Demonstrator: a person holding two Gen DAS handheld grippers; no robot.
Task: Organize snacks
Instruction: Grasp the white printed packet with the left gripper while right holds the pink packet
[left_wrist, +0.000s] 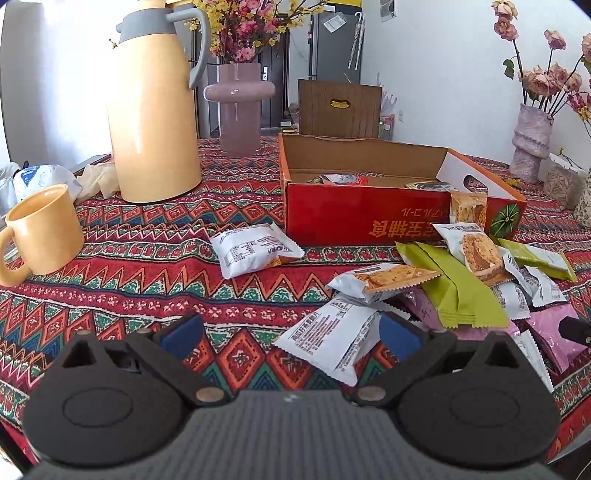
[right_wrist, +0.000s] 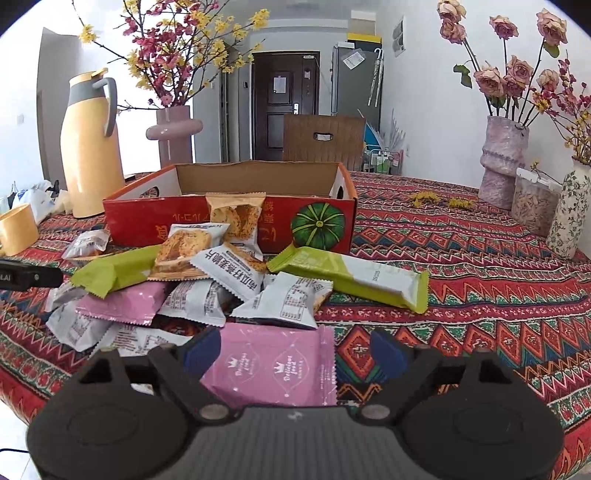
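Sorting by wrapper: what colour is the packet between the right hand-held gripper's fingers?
Pink packet, with small white crown emblems; clearest in the right wrist view.

This looks like a home, most likely a dining room. Straight ahead of the tool a table is covered with a bright patterned cloth (right_wrist: 480, 258). Off to the tool's left stand a tall yellow jug (left_wrist: 155, 107) and a yellow mug (left_wrist: 44, 229), the sort people drink from at home. Vases of flowers sit around: a pink vase (left_wrist: 238, 107) behind the jug and a bumpy purple vase (right_wrist: 502, 158) of roses far to the right. Beyond the table is a wooden chair back (right_wrist: 323, 142). Farther off are a dark front door (right_wrist: 284, 107) and what may be a grey fridge (right_wrist: 356, 81), though it is small and hard to tell.
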